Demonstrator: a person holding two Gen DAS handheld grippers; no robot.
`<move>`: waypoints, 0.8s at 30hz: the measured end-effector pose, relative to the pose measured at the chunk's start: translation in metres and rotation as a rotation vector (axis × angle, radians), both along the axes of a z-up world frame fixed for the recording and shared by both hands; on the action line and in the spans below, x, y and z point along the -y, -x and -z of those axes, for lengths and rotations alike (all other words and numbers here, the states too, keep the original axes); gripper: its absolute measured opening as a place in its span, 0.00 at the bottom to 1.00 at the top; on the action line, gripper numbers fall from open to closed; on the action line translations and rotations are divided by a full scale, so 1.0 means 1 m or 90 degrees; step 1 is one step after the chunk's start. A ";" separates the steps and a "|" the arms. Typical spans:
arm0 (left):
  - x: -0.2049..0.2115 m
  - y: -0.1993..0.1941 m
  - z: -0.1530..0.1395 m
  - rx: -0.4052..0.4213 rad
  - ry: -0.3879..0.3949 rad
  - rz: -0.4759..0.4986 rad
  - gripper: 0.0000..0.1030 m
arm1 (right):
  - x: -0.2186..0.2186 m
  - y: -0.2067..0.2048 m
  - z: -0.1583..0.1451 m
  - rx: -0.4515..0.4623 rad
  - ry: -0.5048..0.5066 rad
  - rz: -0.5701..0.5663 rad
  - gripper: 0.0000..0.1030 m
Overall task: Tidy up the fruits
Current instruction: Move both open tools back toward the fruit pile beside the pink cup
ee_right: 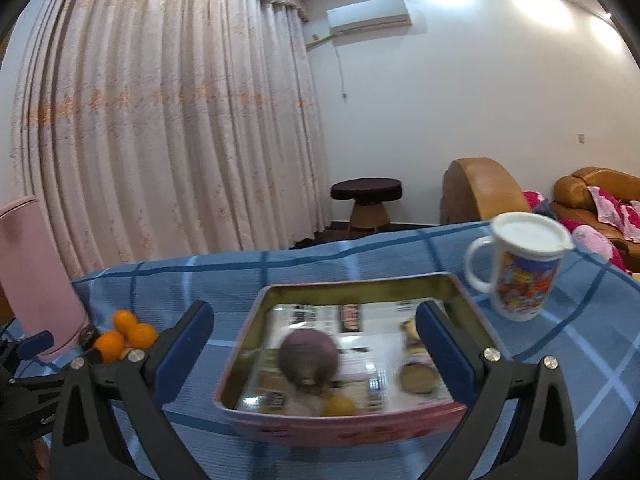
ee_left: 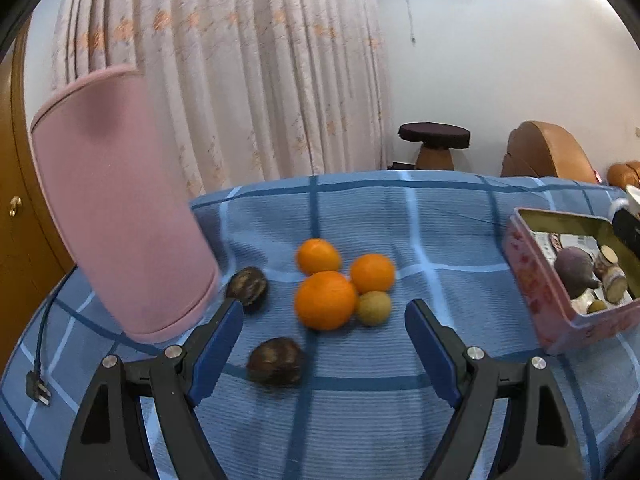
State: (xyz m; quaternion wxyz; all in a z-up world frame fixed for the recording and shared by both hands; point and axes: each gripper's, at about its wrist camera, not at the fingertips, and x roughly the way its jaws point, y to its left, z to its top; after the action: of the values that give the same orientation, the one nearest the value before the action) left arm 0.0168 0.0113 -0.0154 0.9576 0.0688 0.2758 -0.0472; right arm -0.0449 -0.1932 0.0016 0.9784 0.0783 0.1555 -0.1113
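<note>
While the left gripper (ee_left: 324, 320) hung with its blue fingers wide apart and nothing between them, three round orange fruits (ee_left: 326, 299) sat bunched in the middle of the left wrist picture on the blue checked cloth (ee_left: 440, 240). One small greenish-brown fruit (ee_left: 374, 308) touched them. Two dark brown wrinkled fruits (ee_left: 275, 362) lay to the lower left, near a tall pink cloth-covered thing (ee_left: 120, 208). The right gripper (ee_right: 314, 316) was spread wide too, holding nothing, over the pink metal tin (ee_right: 344, 426), where one round purple fruit (ee_right: 308, 354) lay. One white lidded mug (ee_right: 520, 266) stood at the right.
</note>
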 end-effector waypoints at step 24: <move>-0.074 -0.040 0.013 -0.128 0.004 -0.051 0.82 | -0.089 -0.031 0.003 -0.002 0.002 -0.071 1.00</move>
State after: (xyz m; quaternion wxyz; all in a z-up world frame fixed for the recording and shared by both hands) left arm 0.0568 0.0850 -0.0283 0.9265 0.0501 0.3726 -0.0166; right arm -0.0143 -0.1046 -0.0011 0.9830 0.0682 0.1607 -0.0568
